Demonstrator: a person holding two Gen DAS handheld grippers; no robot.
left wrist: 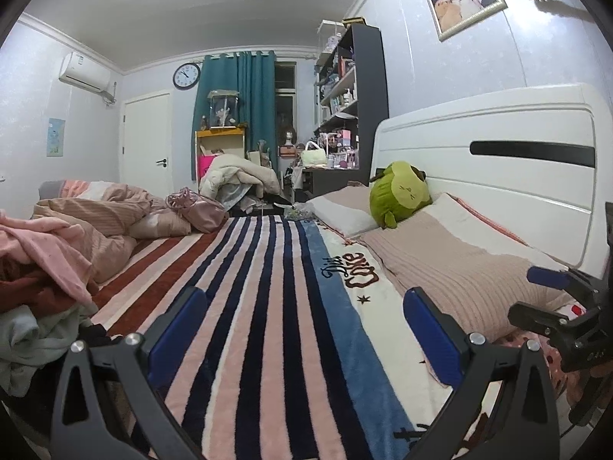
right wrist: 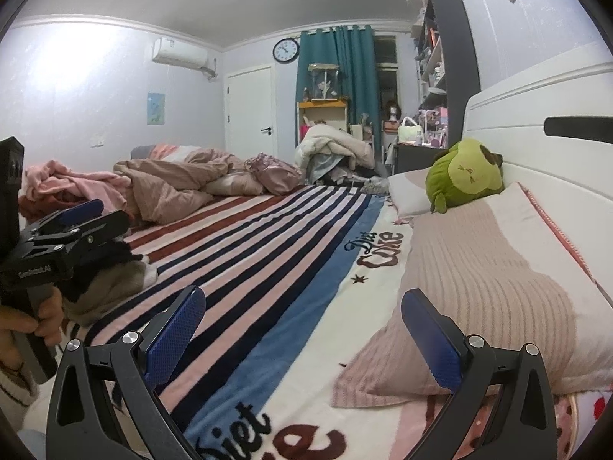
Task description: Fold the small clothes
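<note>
A heap of small clothes (left wrist: 42,287), pink, red and pale green, lies at the left of the striped blanket (left wrist: 264,287). It also shows in the right wrist view (right wrist: 76,188). My left gripper (left wrist: 306,326) is open and empty, low over the blanket, right of the heap. My right gripper (right wrist: 302,326) is open and empty over the blanket beside a pillow. Each gripper shows in the other's view: the right gripper (left wrist: 536,295) at the right edge, the left gripper (right wrist: 88,214) at the left edge, held by a hand.
A rumpled tan duvet (left wrist: 103,218) and a pink bag (left wrist: 199,211) lie at the far left of the bed. Pillows (left wrist: 459,264) and a green plush toy (left wrist: 398,191) line the white headboard (left wrist: 498,176) on the right. Shelves (left wrist: 345,96) stand beyond.
</note>
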